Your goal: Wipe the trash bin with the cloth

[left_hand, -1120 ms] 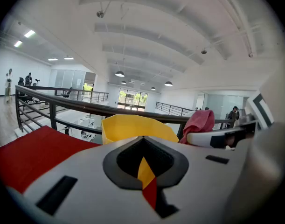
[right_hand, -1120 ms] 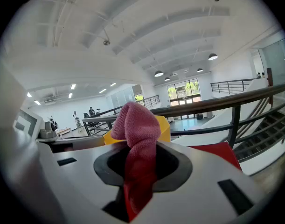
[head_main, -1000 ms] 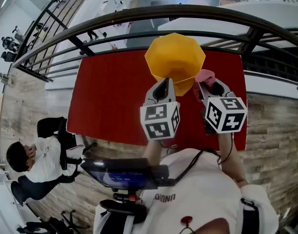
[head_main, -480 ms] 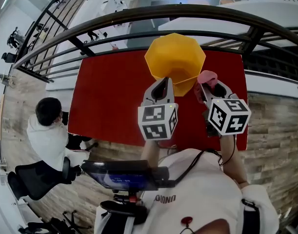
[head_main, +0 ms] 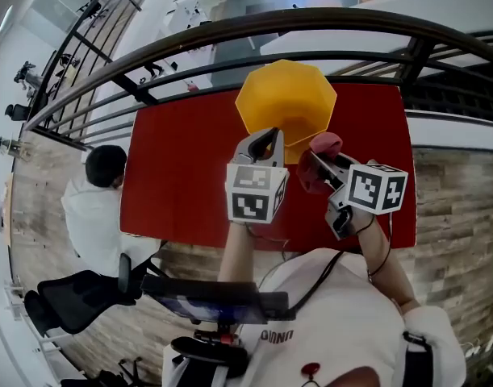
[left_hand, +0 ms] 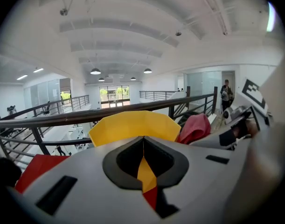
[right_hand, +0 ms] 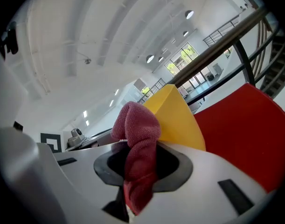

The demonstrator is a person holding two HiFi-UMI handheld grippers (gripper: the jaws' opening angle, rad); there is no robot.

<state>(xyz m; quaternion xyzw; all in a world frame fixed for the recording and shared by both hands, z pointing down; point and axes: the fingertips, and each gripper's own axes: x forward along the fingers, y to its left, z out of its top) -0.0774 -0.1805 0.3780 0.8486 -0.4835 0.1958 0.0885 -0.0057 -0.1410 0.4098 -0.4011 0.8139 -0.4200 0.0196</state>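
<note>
A yellow faceted trash bin (head_main: 286,101) stands at the far middle of the red table (head_main: 181,168). In the head view my left gripper (head_main: 268,139) points at the bin's near side, shut with nothing held; contact with the bin is unclear. The left gripper view shows the left gripper (left_hand: 144,169) with its jaws together and the bin (left_hand: 133,127) just beyond. My right gripper (head_main: 320,168) is shut on a pink cloth (head_main: 317,161), just right of the bin's near corner and apart from it. In the right gripper view, the right gripper (right_hand: 135,174) pinches the cloth (right_hand: 138,139) beside the bin (right_hand: 175,115).
A dark curved railing (head_main: 254,29) runs behind the table, with a drop to a lower floor beyond. A person in white (head_main: 97,204) stands at the table's left edge beside a black chair (head_main: 77,297). Red tabletop lies bare to the left (head_main: 173,192).
My right gripper has rolled and dropped back toward me with the cloth, away from the bin's right edge. The left gripper rolled slightly. The person on the left rose and came nearer the table.
</note>
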